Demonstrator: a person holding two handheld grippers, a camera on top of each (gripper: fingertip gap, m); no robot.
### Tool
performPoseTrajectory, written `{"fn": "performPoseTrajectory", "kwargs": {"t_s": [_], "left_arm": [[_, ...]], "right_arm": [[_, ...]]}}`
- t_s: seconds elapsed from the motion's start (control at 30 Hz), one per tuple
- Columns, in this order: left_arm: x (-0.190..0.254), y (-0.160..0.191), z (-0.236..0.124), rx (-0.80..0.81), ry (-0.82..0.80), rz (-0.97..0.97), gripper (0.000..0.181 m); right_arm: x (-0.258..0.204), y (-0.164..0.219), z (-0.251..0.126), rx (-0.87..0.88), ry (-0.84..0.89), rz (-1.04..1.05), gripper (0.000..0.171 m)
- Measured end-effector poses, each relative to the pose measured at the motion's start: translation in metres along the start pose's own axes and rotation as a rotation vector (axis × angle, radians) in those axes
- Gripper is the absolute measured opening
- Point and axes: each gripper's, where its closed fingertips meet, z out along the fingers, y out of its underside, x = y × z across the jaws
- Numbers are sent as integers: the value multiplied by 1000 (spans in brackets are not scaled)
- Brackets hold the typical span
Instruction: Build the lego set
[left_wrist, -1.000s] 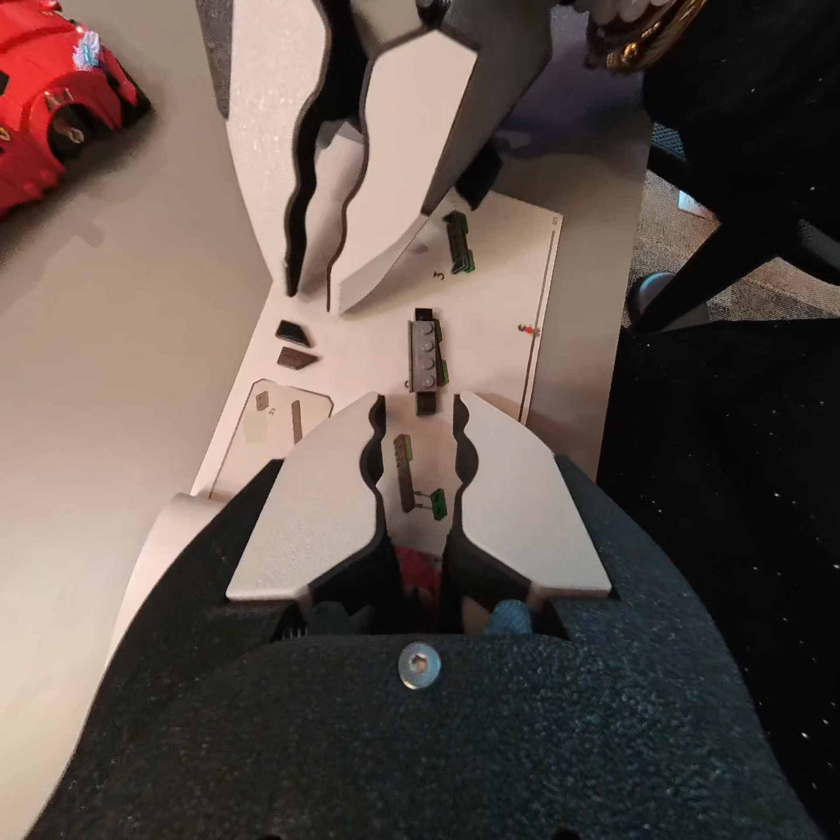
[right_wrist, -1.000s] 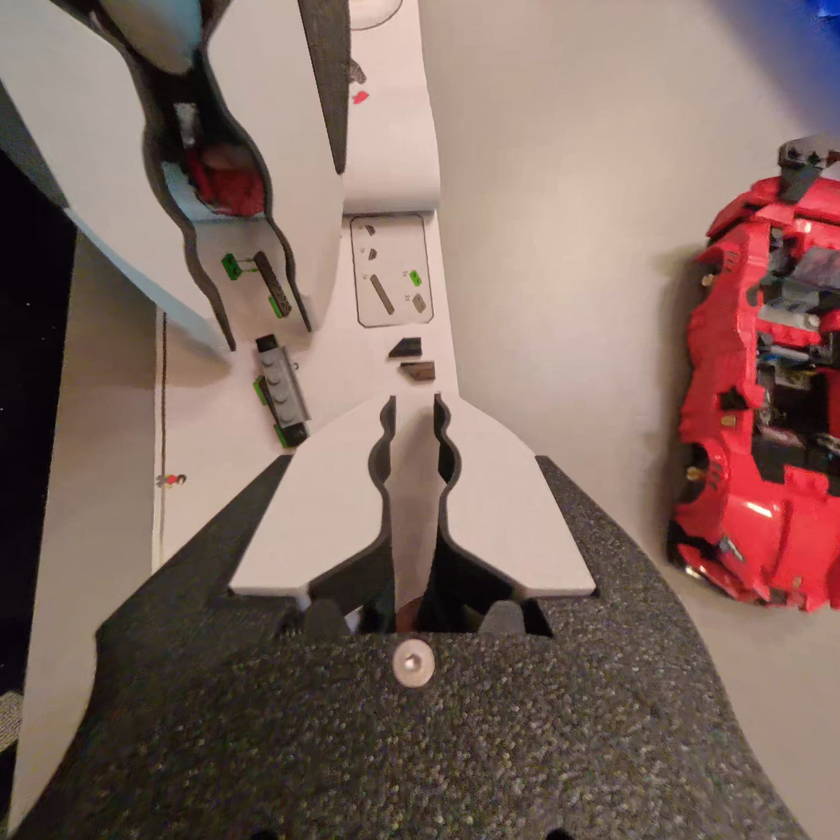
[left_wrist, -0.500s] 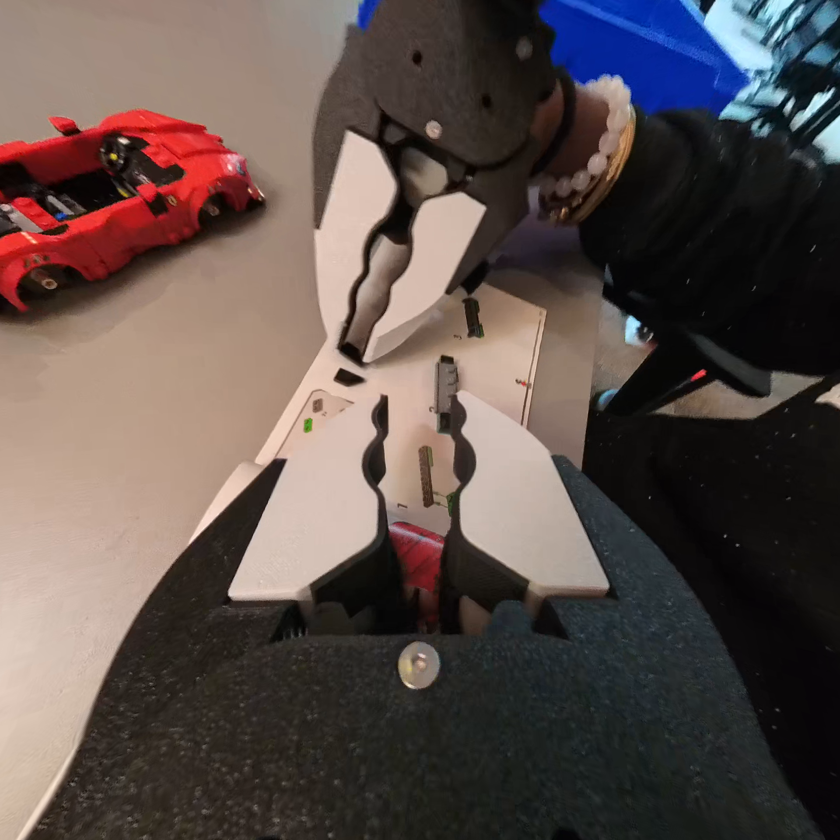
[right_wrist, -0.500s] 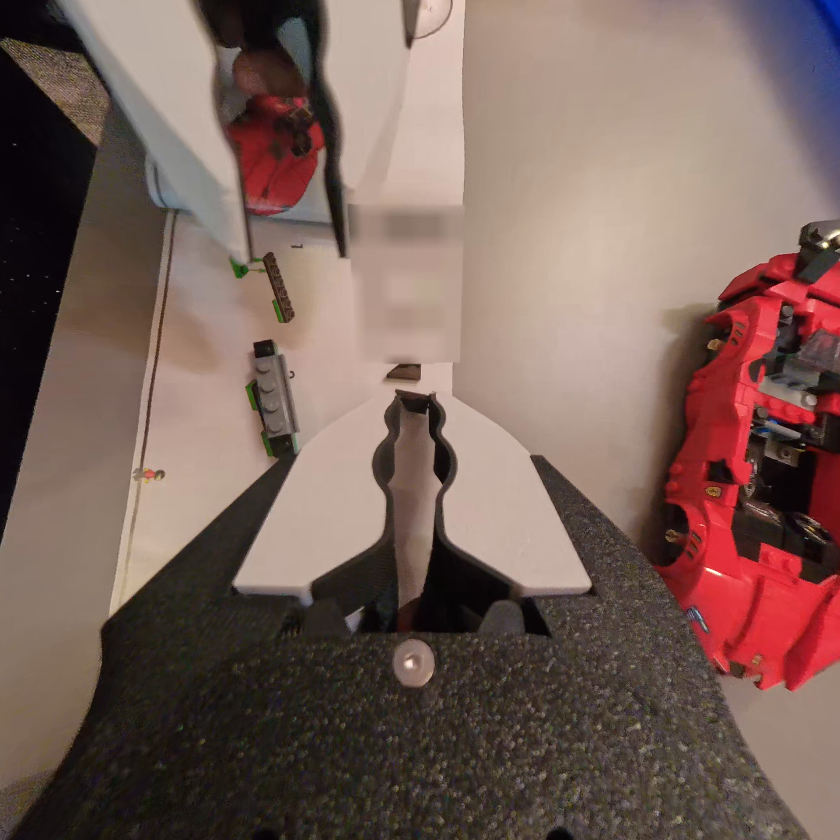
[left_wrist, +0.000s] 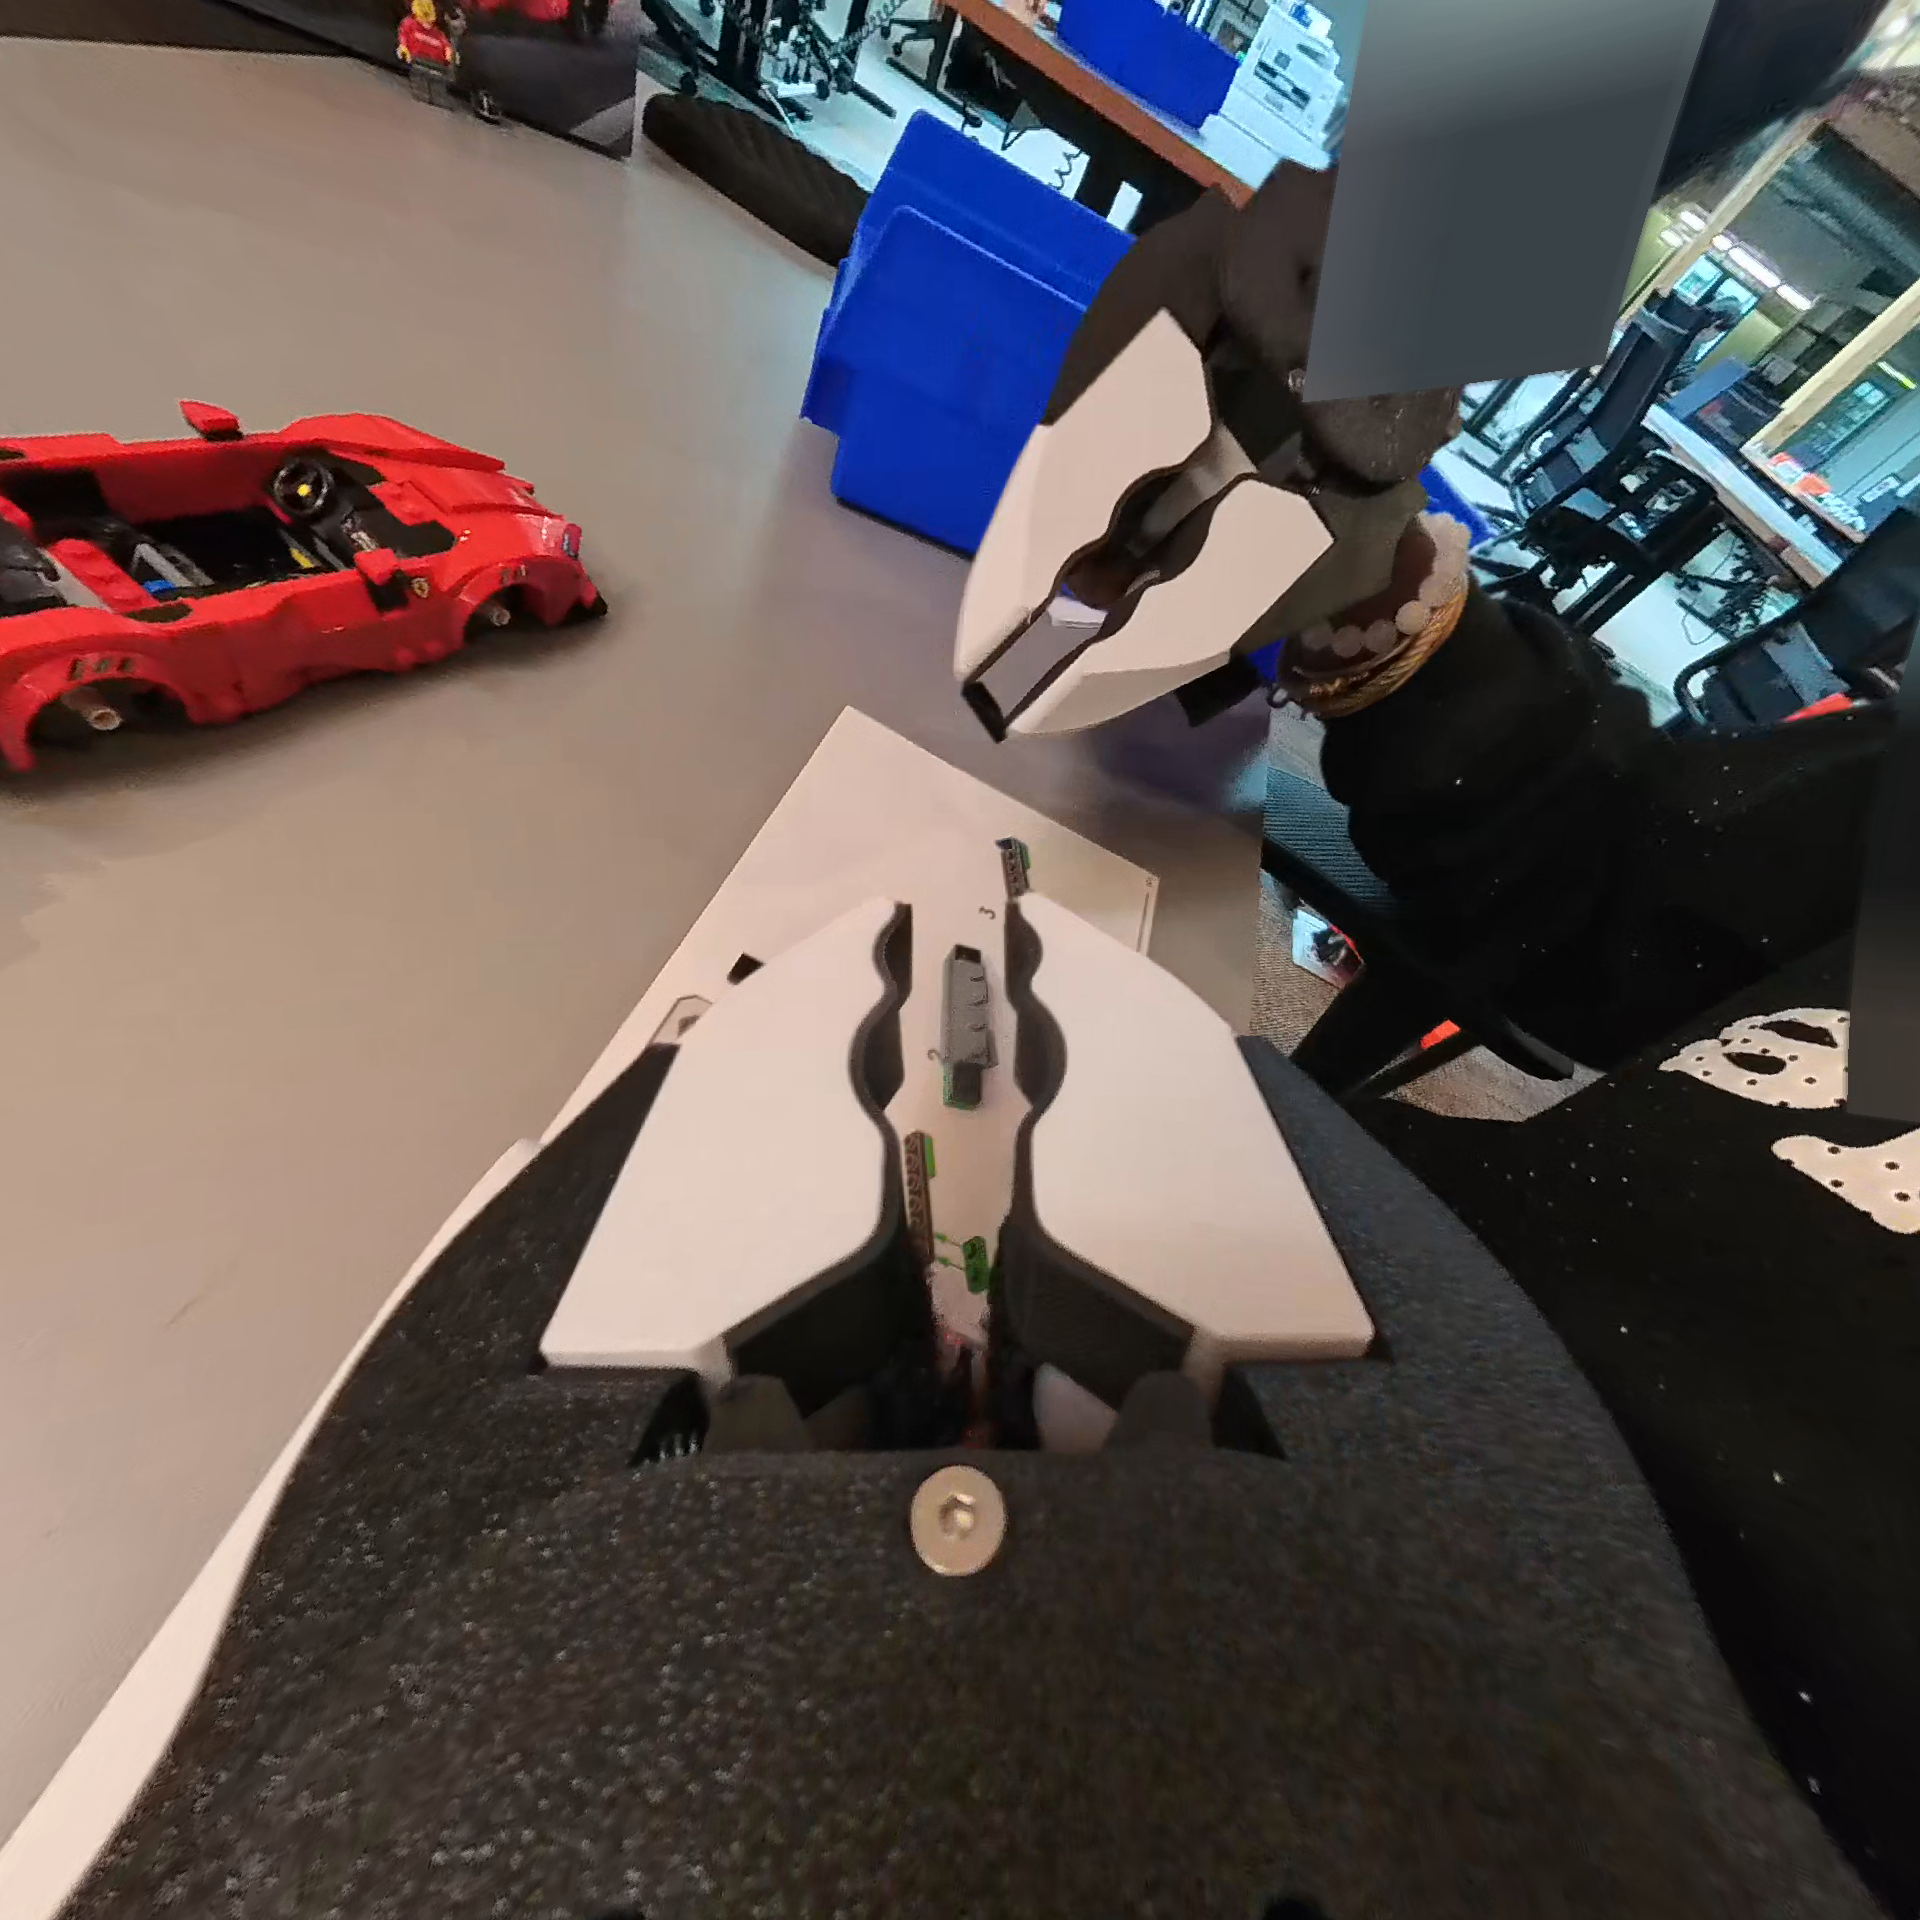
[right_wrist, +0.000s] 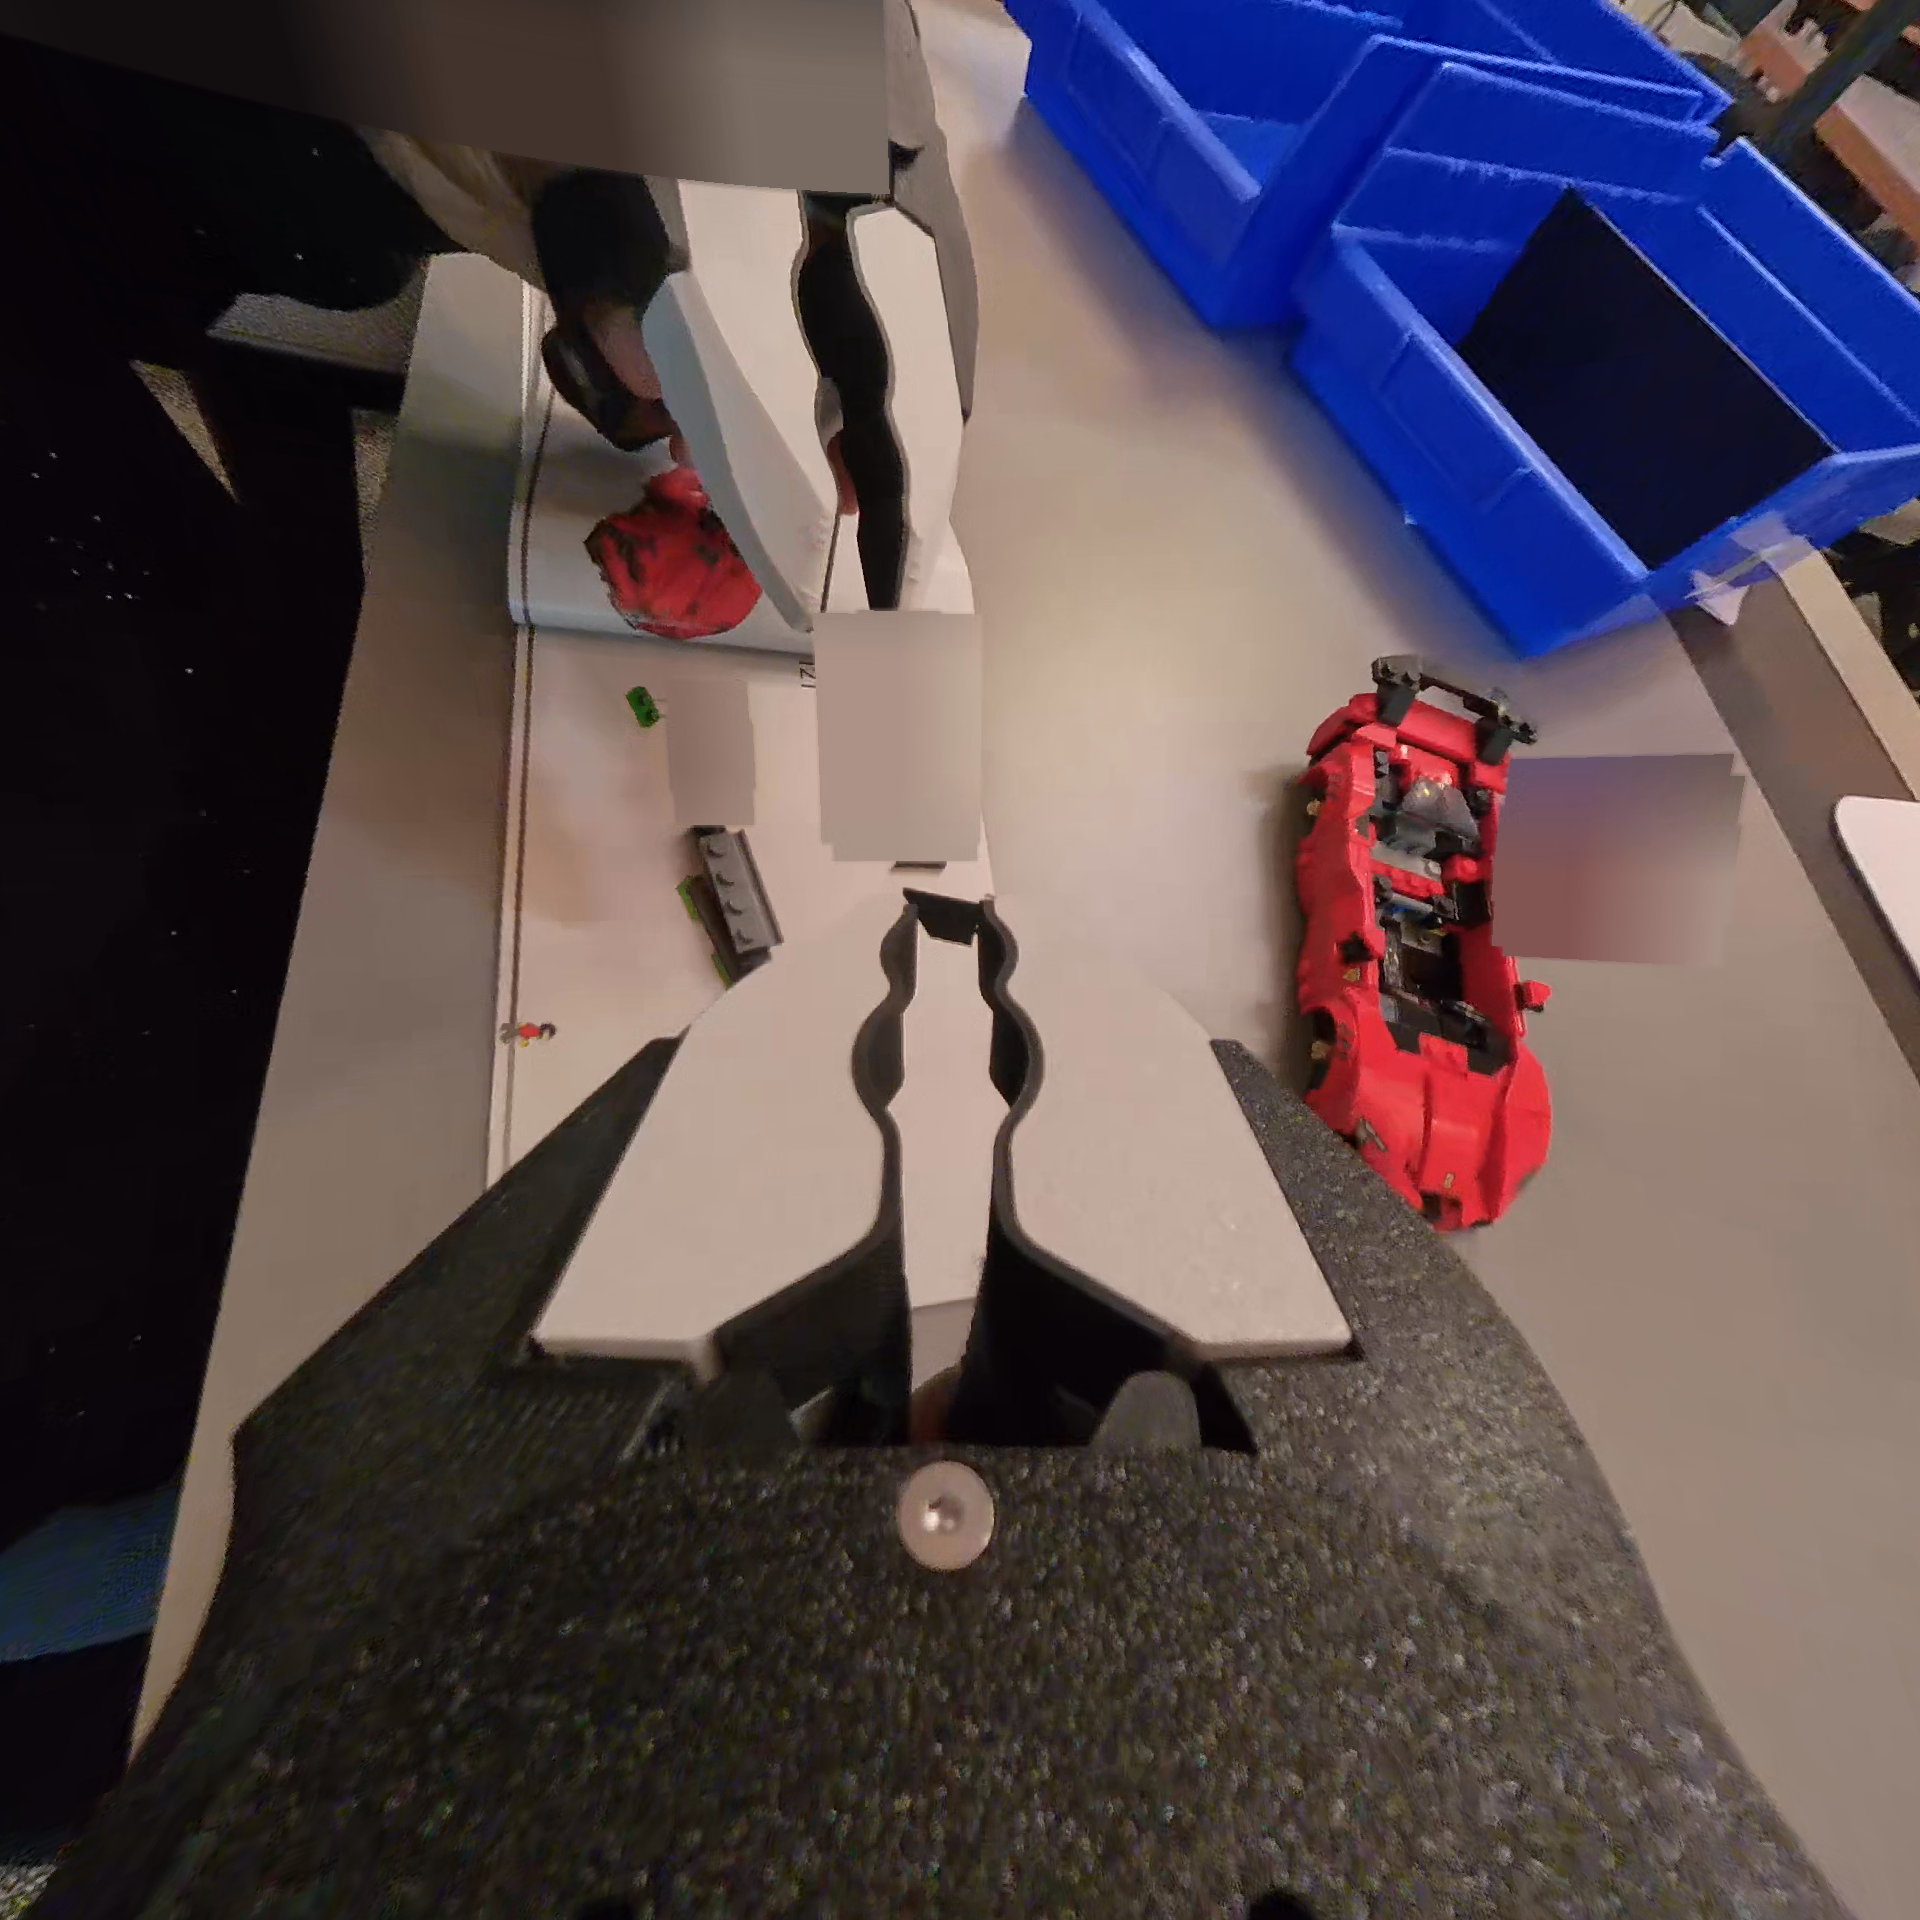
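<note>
The right gripper (right_wrist: 948, 914) has its tips pinched on a small black wedge piece (right_wrist: 945, 921), lifted clear of the instruction booklet (right_wrist: 613, 935). The left gripper (left_wrist: 958, 920) sits parted with nothing in it, hovering over the booklet. A grey studded plate (left_wrist: 966, 1008) lies on the page between its fingers. The red lego car (right_wrist: 1418, 987) sits off to the right gripper's right on the grey table (right_wrist: 1143, 623), with blue bins (right_wrist: 1455, 260) beyond.
</note>
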Motion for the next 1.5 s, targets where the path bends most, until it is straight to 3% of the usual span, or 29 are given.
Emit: {"fn": "performPoseTrajectory", "kwargs": {"t_s": [0.13, 0.63, 0.83, 1.03, 1.4, 1.5], "left_arm": [[5, 7, 3, -43, 6, 16, 16], [7, 58, 31, -463, -29, 266, 29], [-1, 62, 30, -541, -50, 316, 28], [0, 66, 35, -578, -18, 331, 12], [5, 69, 34, -618, 101, 392, 12], [5, 69, 32, -629, 107, 380, 21]], "right_arm": [[-12, 14, -10, -33, -2, 29, 11], [-50, 63, -24, -161, -24, 149, 11], [-51, 67, -26, -132, -23, 180, 11], [-52, 70, -26, -131, -19, 184, 11], [-60, 70, -21, -115, -55, 185, 11], [-61, 68, -19, -110, -59, 179, 11]]}}
